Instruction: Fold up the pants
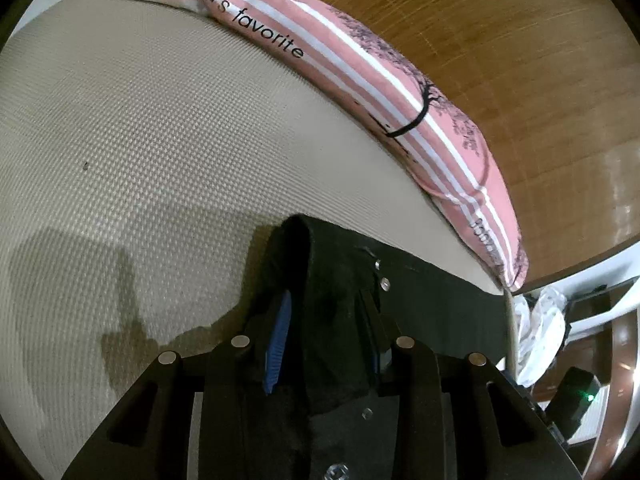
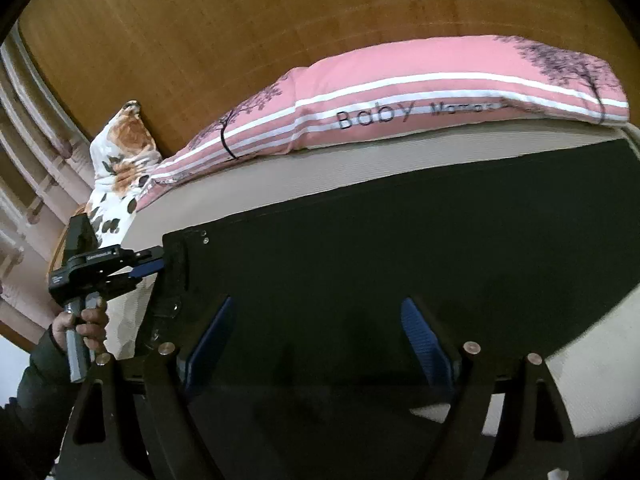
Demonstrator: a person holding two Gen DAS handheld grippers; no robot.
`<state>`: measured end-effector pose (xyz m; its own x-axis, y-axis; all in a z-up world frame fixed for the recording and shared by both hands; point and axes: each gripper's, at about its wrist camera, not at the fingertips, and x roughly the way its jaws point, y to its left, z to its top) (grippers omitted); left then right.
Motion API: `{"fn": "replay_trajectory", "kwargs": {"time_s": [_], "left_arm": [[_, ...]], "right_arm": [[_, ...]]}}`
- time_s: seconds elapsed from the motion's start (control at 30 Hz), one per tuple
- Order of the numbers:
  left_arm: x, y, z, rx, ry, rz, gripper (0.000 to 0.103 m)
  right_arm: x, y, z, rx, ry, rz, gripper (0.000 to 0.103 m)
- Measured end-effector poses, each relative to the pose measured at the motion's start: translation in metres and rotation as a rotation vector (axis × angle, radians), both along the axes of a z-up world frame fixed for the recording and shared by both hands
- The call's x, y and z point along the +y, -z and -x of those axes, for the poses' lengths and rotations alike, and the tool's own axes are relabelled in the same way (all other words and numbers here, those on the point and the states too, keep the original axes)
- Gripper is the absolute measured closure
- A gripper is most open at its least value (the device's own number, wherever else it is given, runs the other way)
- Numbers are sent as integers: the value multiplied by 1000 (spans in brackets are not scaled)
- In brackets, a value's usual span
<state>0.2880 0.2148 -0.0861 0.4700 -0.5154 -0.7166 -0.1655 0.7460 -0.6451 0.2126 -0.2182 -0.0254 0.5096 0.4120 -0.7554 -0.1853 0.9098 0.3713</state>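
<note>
Dark pants (image 2: pixel 400 240) lie spread flat across the beige mattress (image 2: pixel 280 176), waistband end at the left with metal buttons. My left gripper (image 1: pixel 326 332) is shut on the waistband edge of the pants (image 1: pixel 420 292), the cloth bunched between its blue pads (image 1: pixel 278 344). In the right wrist view the left gripper (image 2: pixel 154 262) pinches the waistband corner from the left. My right gripper (image 2: pixel 316 340) is open over the near edge of the pants, blue pads (image 2: pixel 424 336) wide apart, nothing between them.
A pink striped pillow (image 2: pixel 400 92) lies along the far edge of the mattress against a wooden headboard (image 2: pixel 200 40). A floral cloth (image 2: pixel 120 160) is bunched at the left end. White bed rail and crumpled white stuff (image 1: pixel 540 328) show beyond the mattress edge.
</note>
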Motion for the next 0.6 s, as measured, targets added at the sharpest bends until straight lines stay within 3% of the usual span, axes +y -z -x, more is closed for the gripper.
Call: {"fn": "replay_trajectory", "kwargs": {"time_s": [0.33,0.6], "left_arm": [[-11,4,-16,-41,59,13,69],[-26,12,-33,-78,54,-20,85]], "right_arm": [[27,18,-33,21,-87,72,21],[37,25,-57,15,-164,135,21]]}}
